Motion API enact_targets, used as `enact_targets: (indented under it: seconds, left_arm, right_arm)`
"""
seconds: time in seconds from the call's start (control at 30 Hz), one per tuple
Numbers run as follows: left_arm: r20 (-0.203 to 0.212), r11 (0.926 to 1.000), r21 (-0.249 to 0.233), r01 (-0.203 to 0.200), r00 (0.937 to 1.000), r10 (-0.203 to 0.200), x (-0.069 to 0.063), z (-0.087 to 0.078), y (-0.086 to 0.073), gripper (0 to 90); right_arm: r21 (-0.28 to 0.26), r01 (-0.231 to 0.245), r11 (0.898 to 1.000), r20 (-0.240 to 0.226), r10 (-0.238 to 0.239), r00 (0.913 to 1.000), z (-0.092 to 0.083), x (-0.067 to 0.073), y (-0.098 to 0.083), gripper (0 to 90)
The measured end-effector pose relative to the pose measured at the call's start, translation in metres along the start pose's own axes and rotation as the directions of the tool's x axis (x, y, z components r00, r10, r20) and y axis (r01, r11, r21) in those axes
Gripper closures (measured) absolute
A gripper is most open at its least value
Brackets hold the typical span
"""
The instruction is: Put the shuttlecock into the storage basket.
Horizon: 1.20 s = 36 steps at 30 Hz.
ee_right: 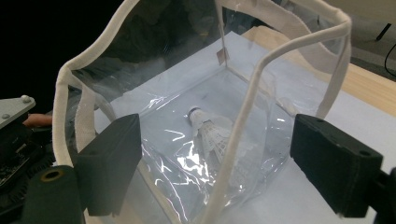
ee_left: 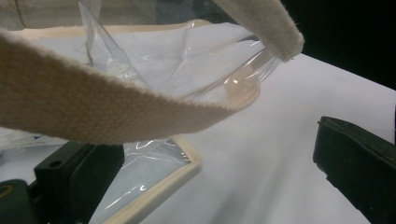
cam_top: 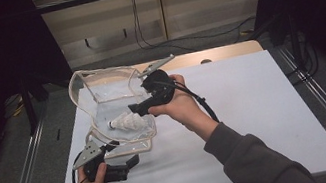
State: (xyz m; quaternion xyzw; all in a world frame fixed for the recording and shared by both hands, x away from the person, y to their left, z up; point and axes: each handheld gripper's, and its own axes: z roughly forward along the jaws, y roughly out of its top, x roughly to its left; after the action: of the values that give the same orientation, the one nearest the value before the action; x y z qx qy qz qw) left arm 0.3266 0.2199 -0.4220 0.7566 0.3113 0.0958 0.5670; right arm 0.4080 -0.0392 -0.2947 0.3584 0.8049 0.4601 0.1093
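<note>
Tabletop (cam_top: 255,105) carries a clear bag (cam_top: 112,100) at centre left, mouth held up so its shuttlecock (cam_top: 128,122) stays inside. Left tool (cam_top: 130,162), jaws apart, straddles the bag's lower-left rim; right tool (cam_top: 136,109) hovers, jaws apart and empty, beside the shuttlecock

A white tabletop (cam_top: 267,119) takes up the middle and lower part of the high view, with a strip of bare light wood (cam_top: 225,52) showing along its far edge. A clear plastic bag (cam_top: 121,124) with cream fabric trim lies directly on the white surface at centre left of the frame, its mouth standing open. Inside it, on the bag's bottom panel, a white shuttlecock (cam_top: 128,122) lies on its side. The right half of the white surface is bare.
</note>
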Motion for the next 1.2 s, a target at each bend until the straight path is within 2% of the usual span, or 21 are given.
enact_targets:
  seconds: [0.4, 0.63, 1.2]
  left_arm:
    - [-0.001, 1.0000, 0.002, 0.000, 1.0000, 0.000, 0.000, 0.000, 0.000, 2.1]
    - [0.002, 1.0000, 0.003, -0.003, 1.0000, 0.003, 0.000, 0.001, 0.000, 2.1]
    - [0.001, 0.9999, 0.008, -0.009, 1.0000, 0.009, -0.001, 0.002, 0.000, 2.1]
  right_arm:
    - [-0.024, -0.005, 1.000, -0.009, 0.005, 0.9999, -0.015, -0.010, -0.010, 14.8]
    - [-0.040, 0.009, 0.999, -0.020, -0.009, 0.9998, -0.026, -0.014, -0.018, 13.7]
    - [-0.061, -0.006, 0.998, 0.004, 0.007, 1.0000, -0.048, -0.034, -0.044, 12.1]
